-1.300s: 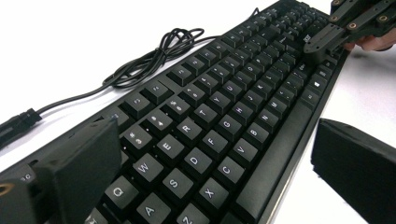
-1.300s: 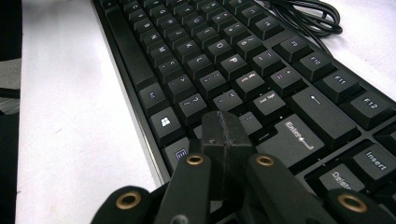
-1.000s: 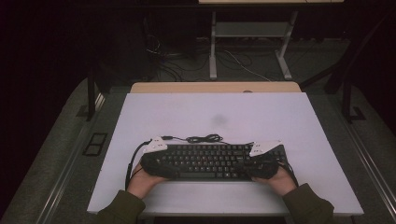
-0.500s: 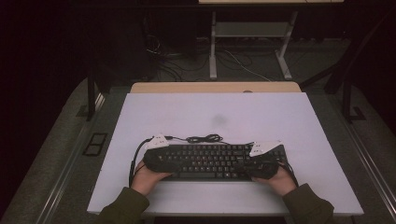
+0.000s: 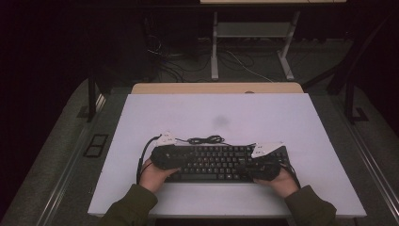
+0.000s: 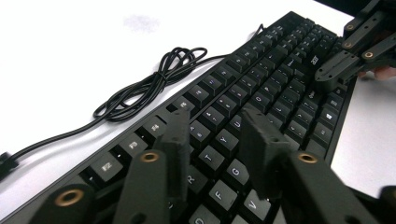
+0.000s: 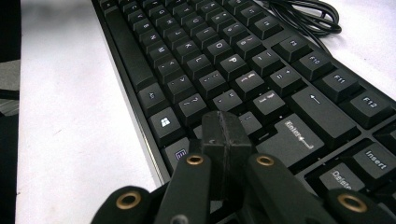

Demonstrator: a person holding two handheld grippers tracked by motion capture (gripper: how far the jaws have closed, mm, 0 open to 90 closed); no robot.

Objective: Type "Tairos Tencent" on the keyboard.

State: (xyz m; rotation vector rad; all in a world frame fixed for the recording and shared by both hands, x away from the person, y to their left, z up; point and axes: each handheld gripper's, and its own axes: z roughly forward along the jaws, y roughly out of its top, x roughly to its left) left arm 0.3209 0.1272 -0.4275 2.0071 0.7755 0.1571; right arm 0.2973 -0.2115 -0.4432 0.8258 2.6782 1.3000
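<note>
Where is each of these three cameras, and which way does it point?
High view: above the person's side, facing forward and down on the table; both forearms and hands show.
Left gripper view: on the left gripper, looking along the keyboard; its open jaws show, the right gripper beyond.
Right gripper view: on the right gripper, low over the keys; its shut jaws show.
Shared: keyboard and cable.

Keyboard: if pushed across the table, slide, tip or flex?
The keyboard looks flat and rigid, so it would probably slide as one piece without tipping. Its cable, coiled loosely behind, is floppy and would likely drag or snag.
</note>
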